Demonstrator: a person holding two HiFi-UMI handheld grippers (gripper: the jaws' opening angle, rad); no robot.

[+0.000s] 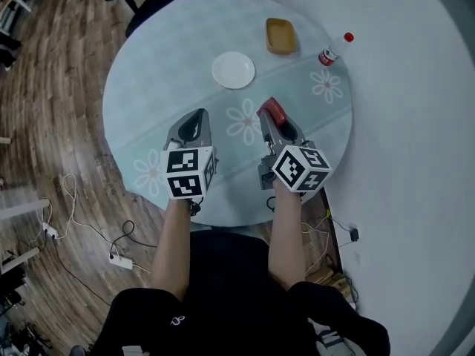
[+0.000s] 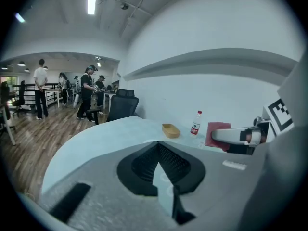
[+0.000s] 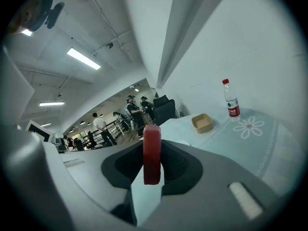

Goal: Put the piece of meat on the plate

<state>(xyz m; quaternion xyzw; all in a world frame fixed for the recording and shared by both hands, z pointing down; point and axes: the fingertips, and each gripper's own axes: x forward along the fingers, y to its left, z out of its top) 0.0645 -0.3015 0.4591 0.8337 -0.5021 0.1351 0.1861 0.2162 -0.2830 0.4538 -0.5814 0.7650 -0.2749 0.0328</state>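
A red piece of meat (image 1: 272,110) stands on edge between the fingers of my right gripper (image 1: 269,119), which is shut on it above the table's near right part. The right gripper view shows the meat (image 3: 152,153) as a thick red slab clamped upright in my right gripper (image 3: 152,173). The white plate (image 1: 233,70) lies empty on the table, beyond both grippers and slightly left of the meat. My left gripper (image 1: 197,116) hovers to the left of the right one, tips together and holding nothing. From the left gripper (image 2: 158,146), the meat (image 2: 216,133) appears at the right.
A round table with a pale blue flowered cloth (image 1: 148,87) carries a tan tray (image 1: 280,35) and a red-capped bottle (image 1: 332,50) at its far right. A white wall runs on the right. Cables lie on the wood floor (image 1: 52,124). People stand far off (image 2: 41,88).
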